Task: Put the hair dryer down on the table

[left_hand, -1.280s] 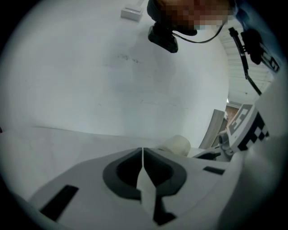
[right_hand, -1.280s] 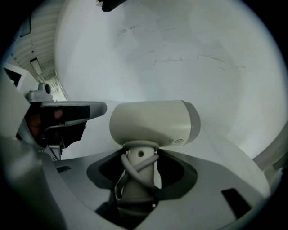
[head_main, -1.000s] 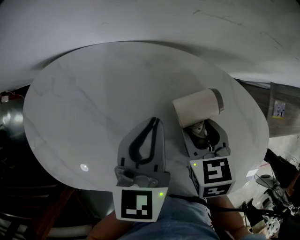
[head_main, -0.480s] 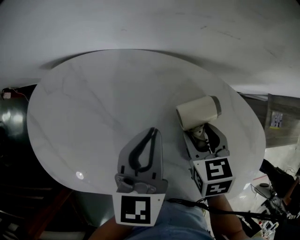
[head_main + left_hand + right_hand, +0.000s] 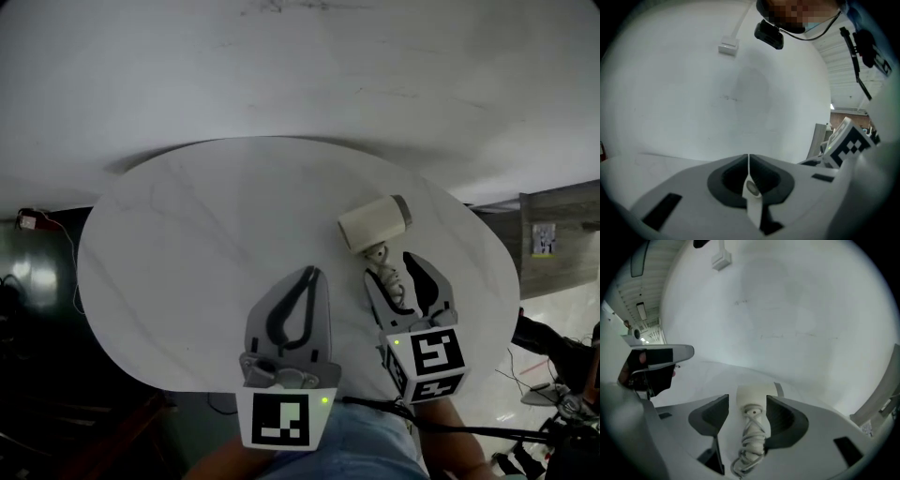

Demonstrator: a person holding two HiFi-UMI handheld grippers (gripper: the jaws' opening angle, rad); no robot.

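The cream hair dryer [image 5: 373,225] lies on the round white marble table [image 5: 206,234], barrel pointing right. Its handle, wrapped in its cord, points back toward me. My right gripper [image 5: 391,269] straddles that handle, jaws opening, with gaps on both sides. In the right gripper view the hair dryer [image 5: 752,399] sits between the dark pads [image 5: 780,416] of the right gripper [image 5: 746,405] without being pressed. My left gripper [image 5: 307,277] hovers over the table's near part, shut and empty. The left gripper view shows the left gripper [image 5: 748,161] with its jaws meeting.
The table's near edge runs just under both grippers, with dark floor to the left. A grey panel [image 5: 553,239] stands off the table's right side. A pale wall rises behind the table, carrying a small white box [image 5: 727,48].
My right gripper's jaws have spread apart and let go of the hair dryer's handle, and more of the handle now shows. The left gripper stays shut.
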